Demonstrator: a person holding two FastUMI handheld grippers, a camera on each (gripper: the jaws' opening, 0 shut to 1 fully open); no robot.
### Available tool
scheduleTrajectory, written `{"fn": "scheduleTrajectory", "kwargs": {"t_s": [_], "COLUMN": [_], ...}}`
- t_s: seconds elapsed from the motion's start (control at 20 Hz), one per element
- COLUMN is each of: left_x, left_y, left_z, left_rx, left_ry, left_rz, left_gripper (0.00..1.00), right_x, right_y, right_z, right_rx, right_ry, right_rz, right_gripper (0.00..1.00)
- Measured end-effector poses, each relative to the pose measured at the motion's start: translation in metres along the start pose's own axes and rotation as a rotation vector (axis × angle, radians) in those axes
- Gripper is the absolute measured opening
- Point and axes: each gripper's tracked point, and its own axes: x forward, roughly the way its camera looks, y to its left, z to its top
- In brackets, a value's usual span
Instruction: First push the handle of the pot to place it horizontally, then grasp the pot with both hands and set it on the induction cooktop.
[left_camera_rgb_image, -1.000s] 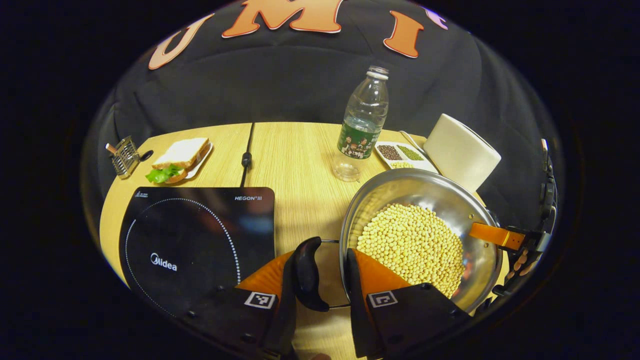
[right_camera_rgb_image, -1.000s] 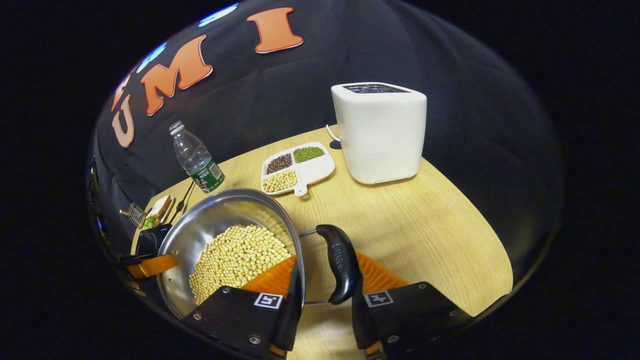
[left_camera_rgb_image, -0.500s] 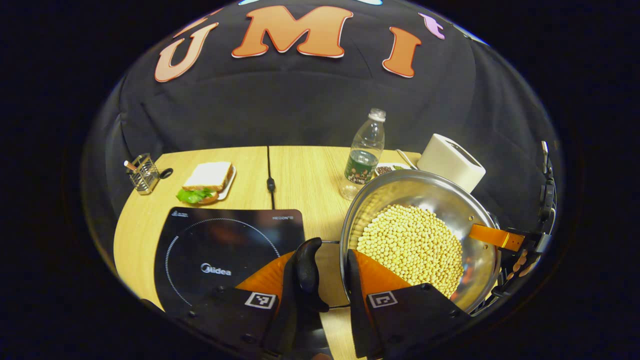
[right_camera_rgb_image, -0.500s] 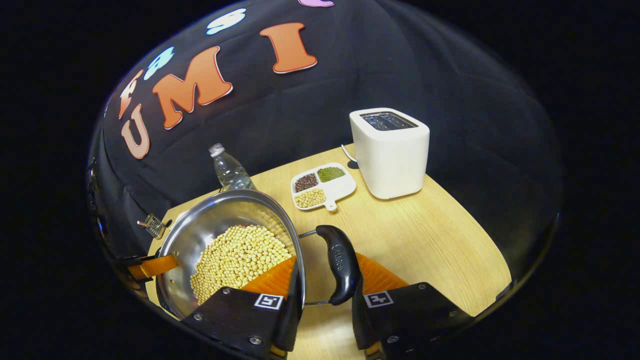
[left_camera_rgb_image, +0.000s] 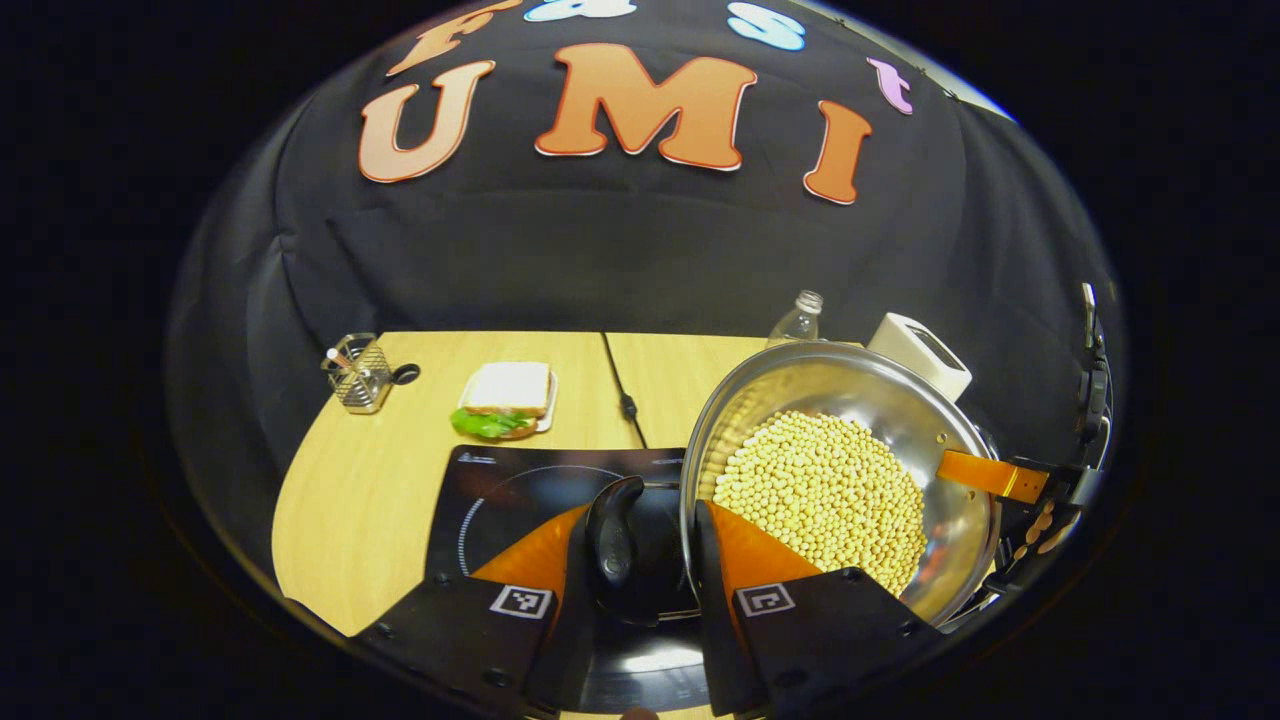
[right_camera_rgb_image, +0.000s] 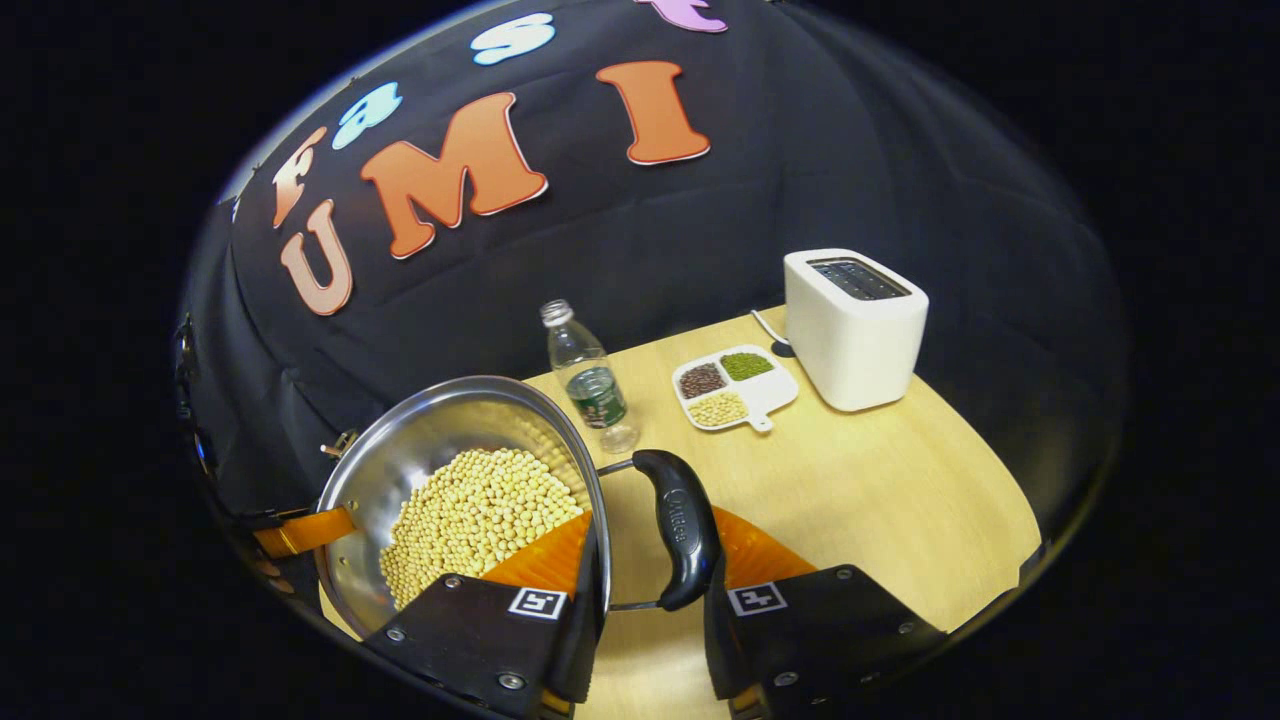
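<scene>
A steel pot (left_camera_rgb_image: 850, 380) full of soybeans (left_camera_rgb_image: 820, 490) hangs in the air, level, held at both side handles. In the left gripper view my left gripper (left_camera_rgb_image: 645, 565) is shut across the pot's black handle (left_camera_rgb_image: 612, 535) and rim, one finger inside the pot. The black induction cooktop (left_camera_rgb_image: 500, 490) lies on the table just below that handle. In the right gripper view my right gripper (right_camera_rgb_image: 650, 580) is shut the same way on the opposite handle (right_camera_rgb_image: 680, 525) of the pot (right_camera_rgb_image: 430, 430). Across the pot, each view shows the other gripper (left_camera_rgb_image: 1040, 490) (right_camera_rgb_image: 290, 530).
On the wooden table (left_camera_rgb_image: 330, 500) behind the cooktop are a sandwich on a plate (left_camera_rgb_image: 505, 395), a wire utensil holder (left_camera_rgb_image: 360, 372) and a power cable (left_camera_rgb_image: 625, 400). To the right stand a water bottle (right_camera_rgb_image: 590, 385), a divided bean dish (right_camera_rgb_image: 735, 385) and a white toaster (right_camera_rgb_image: 855, 325).
Both grippers have carried the pot upward and to the left. The cooktop has come in under the left handle, and the bottle, dish and toaster look farther away.
</scene>
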Motion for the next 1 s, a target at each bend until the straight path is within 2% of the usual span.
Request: {"fn": "scheduleTrajectory", "kwargs": {"t_s": [0.5,0.55,0.85,1.0], "left_x": [-0.007,-0.007,0.009,0.015], "left_y": [0.105,0.114,0.158,0.176], "left_z": [-0.014,-0.017,-0.035,-0.042], "left_rx": [-0.055,-0.055,-0.072,-0.081], "left_ry": [0.041,0.045,0.084,0.100], "left_rz": [0.068,0.071,0.090,0.092], "left_gripper": [0.51,0.53,0.51,0.55], "right_x": [0.031,0.033,0.054,0.062], "right_y": [0.094,0.101,0.135,0.146], "right_z": [-0.035,-0.039,-0.067,-0.079], "right_rx": [-0.024,-0.030,-0.044,-0.051], "right_ry": [0.064,0.072,0.123,0.141], "right_rz": [0.057,0.060,0.069,0.068], "right_gripper": [0.44,0.45,0.45,0.45]}}
